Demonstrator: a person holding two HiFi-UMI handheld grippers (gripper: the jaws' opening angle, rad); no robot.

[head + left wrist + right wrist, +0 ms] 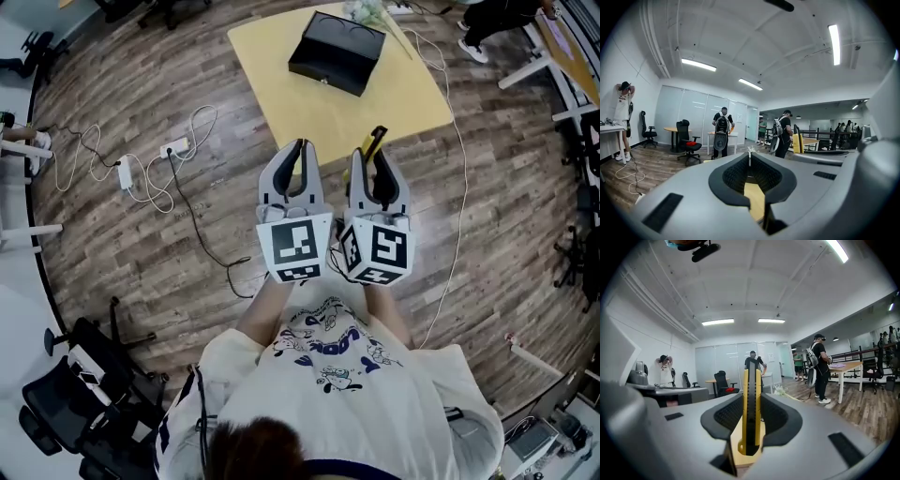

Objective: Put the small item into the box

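The black box (337, 52) lies with its lid down on the low yellow table (309, 117), far ahead of both grippers. My right gripper (372, 161) is shut on a yellow-and-black utility knife (376, 141), which sticks out past the fingertips over the table's near edge. In the right gripper view the knife (751, 394) stands upright between the closed jaws of the right gripper (751, 404). My left gripper (300, 152) is held close beside it, shut and empty. In the left gripper view the left gripper (750, 161) has its tips touching, with a strip of the table (754, 199) visible below.
Cables and a power strip (173, 148) lie on the wooden floor at left, and a white cable (459, 187) runs along the right. An office chair (84, 375) stands at lower left. People (722, 131) and desks are across the room.
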